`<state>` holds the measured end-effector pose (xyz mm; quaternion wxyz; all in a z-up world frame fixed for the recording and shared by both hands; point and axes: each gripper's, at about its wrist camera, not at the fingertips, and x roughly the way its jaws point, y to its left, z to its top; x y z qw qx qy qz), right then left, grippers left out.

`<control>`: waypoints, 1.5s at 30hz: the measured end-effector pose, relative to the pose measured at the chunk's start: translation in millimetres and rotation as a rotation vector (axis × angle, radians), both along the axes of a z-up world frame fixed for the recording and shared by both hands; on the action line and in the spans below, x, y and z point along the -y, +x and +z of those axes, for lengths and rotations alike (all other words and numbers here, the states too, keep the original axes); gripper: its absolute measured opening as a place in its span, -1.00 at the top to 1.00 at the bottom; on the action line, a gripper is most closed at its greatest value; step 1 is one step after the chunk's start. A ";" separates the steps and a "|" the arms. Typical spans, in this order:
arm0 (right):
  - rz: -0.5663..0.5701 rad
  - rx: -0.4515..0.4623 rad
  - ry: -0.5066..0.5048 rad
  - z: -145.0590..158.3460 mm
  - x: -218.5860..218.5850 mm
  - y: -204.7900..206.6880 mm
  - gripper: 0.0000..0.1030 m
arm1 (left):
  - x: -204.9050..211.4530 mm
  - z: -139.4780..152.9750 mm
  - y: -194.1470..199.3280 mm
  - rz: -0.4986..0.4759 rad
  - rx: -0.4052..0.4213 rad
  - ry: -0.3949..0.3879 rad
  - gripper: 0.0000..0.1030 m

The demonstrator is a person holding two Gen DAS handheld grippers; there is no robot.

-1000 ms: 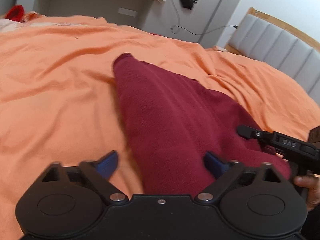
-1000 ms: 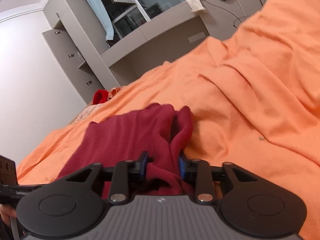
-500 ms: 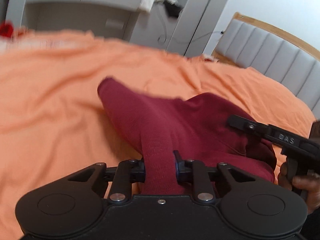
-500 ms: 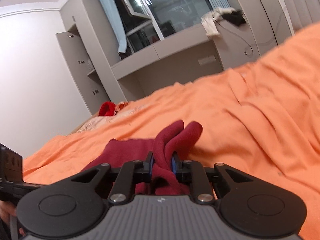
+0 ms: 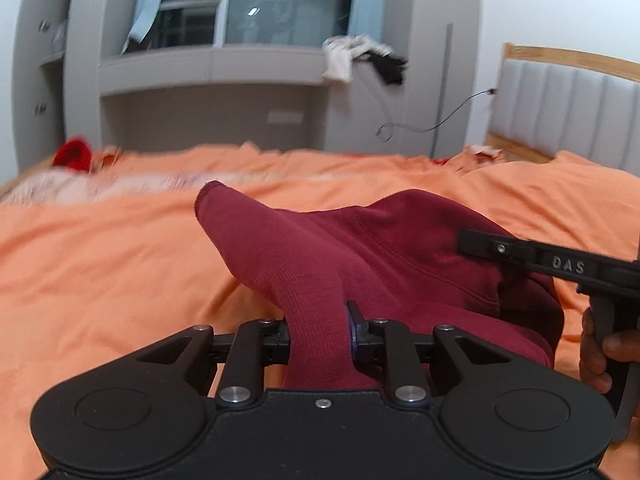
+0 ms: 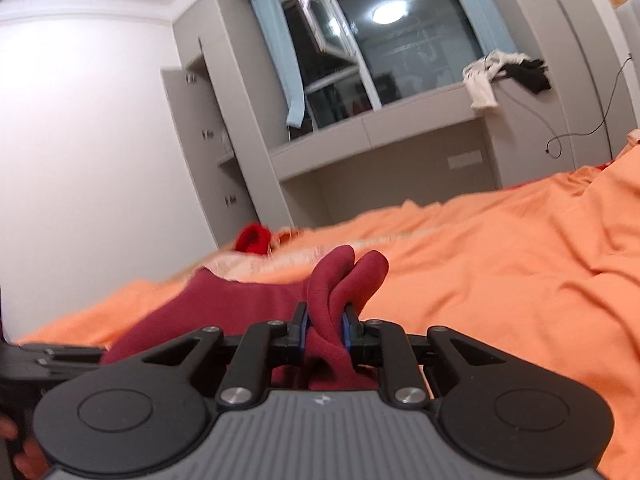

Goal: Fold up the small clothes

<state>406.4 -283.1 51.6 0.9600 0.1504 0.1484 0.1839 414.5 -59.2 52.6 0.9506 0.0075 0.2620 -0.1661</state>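
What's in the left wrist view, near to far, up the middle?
Left tongs shut on the maroon garment → orange bedspread → grey window desk unit → window.

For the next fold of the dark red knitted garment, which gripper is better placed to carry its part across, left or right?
Probably the left. The left gripper holds a long, flat, sleeve-like part of the dark red knitted garment, easy to lay across. The right gripper pinches a bunched fold, better kept as an anchor.
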 end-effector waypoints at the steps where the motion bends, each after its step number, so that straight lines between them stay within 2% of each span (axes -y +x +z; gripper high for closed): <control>1: 0.005 -0.021 -0.018 -6.2 -3.5 6.7 0.66 | -2.5 -6.4 4.8 0.006 -0.027 0.005 0.52; 3: -0.004 -0.061 -0.051 -17.3 -6.9 15.3 0.65 | -0.6 -17.3 9.5 0.013 -0.051 0.045 0.47; 6: -0.025 -0.114 -0.045 -26.9 -3.9 19.8 0.63 | 3.4 -21.0 8.5 0.020 -0.037 0.096 0.35; 8: -0.032 -0.135 -0.034 -28.8 -1.0 21.2 0.53 | 4.7 -20.6 2.9 0.032 -0.022 0.119 0.27; 10: -0.041 -0.156 -0.040 -30.3 -1.1 19.2 0.19 | 2.9 -19.6 -2.6 0.049 -0.025 0.119 0.13; 11: -0.044 -0.165 -0.044 -30.2 -2.0 16.3 0.12 | 1.7 -18.7 -4.3 0.058 -0.029 0.111 0.08; 13: -0.034 -0.169 -0.052 -28.7 -0.5 9.6 -0.15 | 0.1 -17.2 -8.7 0.071 -0.037 0.098 -0.21; 14: -0.027 -0.169 -0.059 -27.6 0.5 4.4 -0.27 | -0.6 -16.3 -12.0 0.076 -0.037 0.097 -0.26; 15: -0.025 -0.171 -0.068 -25.8 -0.9 -0.8 -0.47 | 0.3 -15.6 -15.3 0.078 -0.033 0.100 -0.34; 19: 0.004 -0.168 -0.095 -17.0 -3.6 -16.0 -0.73 | -0.1 -11.4 -33.3 0.082 0.005 0.122 -0.51; 25: 0.052 -0.157 -0.194 -11.5 -20.7 -42.0 -0.86 | 2.2 -10.4 -53.4 0.089 0.014 0.128 -0.55; 28: 0.040 -0.141 -0.274 -11.9 -30.6 -51.7 -0.90 | 3.9 -11.5 -60.4 0.087 0.017 0.150 -0.55; 33: 0.016 -0.117 -0.339 -11.6 -36.6 -61.5 -0.95 | 5.1 -11.7 -74.0 0.092 0.031 0.171 -0.57; 39: -0.006 -0.087 -0.385 -11.1 -41.3 -72.2 -0.99 | 3.2 -5.4 -89.1 0.099 0.046 0.177 -0.73; 42: -0.051 -0.047 -0.378 -9.2 -39.5 -85.2 -0.99 | -2.6 2.3 -96.0 0.097 0.041 0.145 -0.90; 45: -0.077 -0.024 -0.344 -3.9 -34.7 -99.7 -0.99 | -7.6 10.2 -108.4 0.098 0.036 0.092 -0.92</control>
